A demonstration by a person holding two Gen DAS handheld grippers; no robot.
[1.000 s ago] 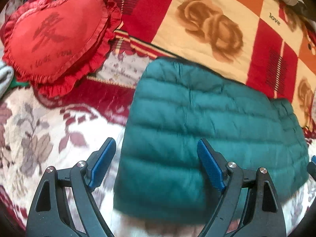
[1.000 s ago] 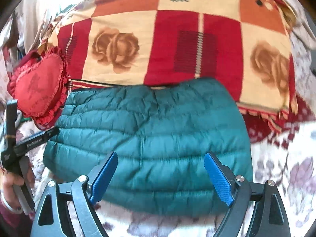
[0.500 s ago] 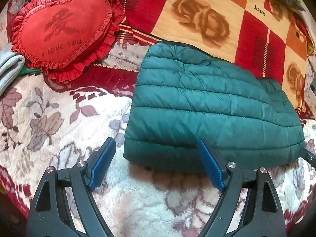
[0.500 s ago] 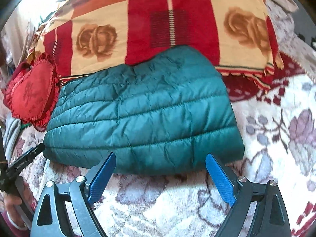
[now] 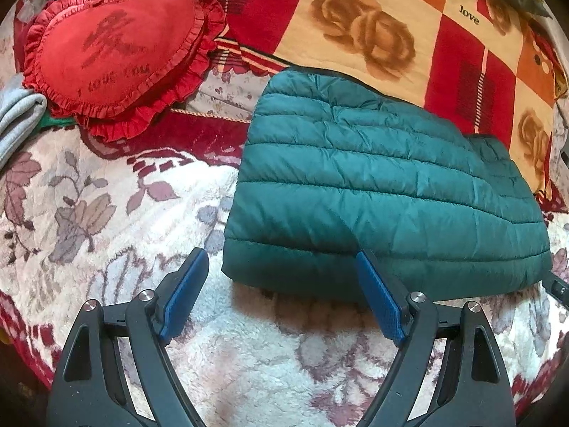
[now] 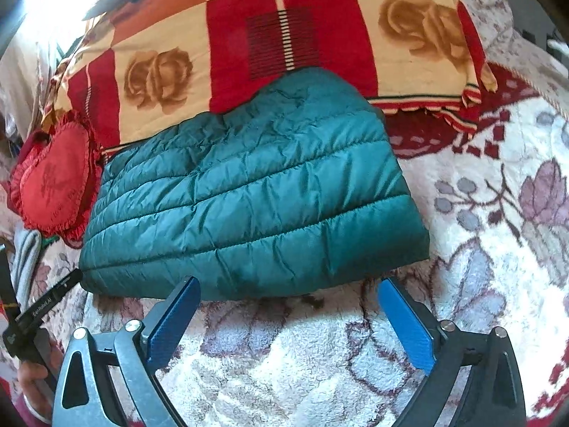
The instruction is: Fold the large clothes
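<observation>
A folded teal quilted puffer jacket (image 5: 373,185) lies flat on the flowered fleece bedspread (image 5: 249,356); in the right wrist view the jacket (image 6: 249,195) fills the middle. My left gripper (image 5: 281,267) hovers just short of the jacket's near left corner, open, with nothing between its blue pads. My right gripper (image 6: 288,295) stands in front of the jacket's near edge; its jaws are opening wider and hold nothing. The left gripper's black frame (image 6: 39,313) and the hand on it show at the lower left of the right wrist view.
A red heart-shaped frilled cushion (image 5: 117,53) lies to the jacket's left. A red, orange and cream rose-patterned blanket (image 5: 373,28) covers the bed behind the jacket. Grey folded cloth (image 5: 17,117) sits at the far left.
Both grippers have drawn back off the jacket toward the near side, so bare bedspread now shows under their fingers. The right gripper's jaws have spread wider and it has rolled.
</observation>
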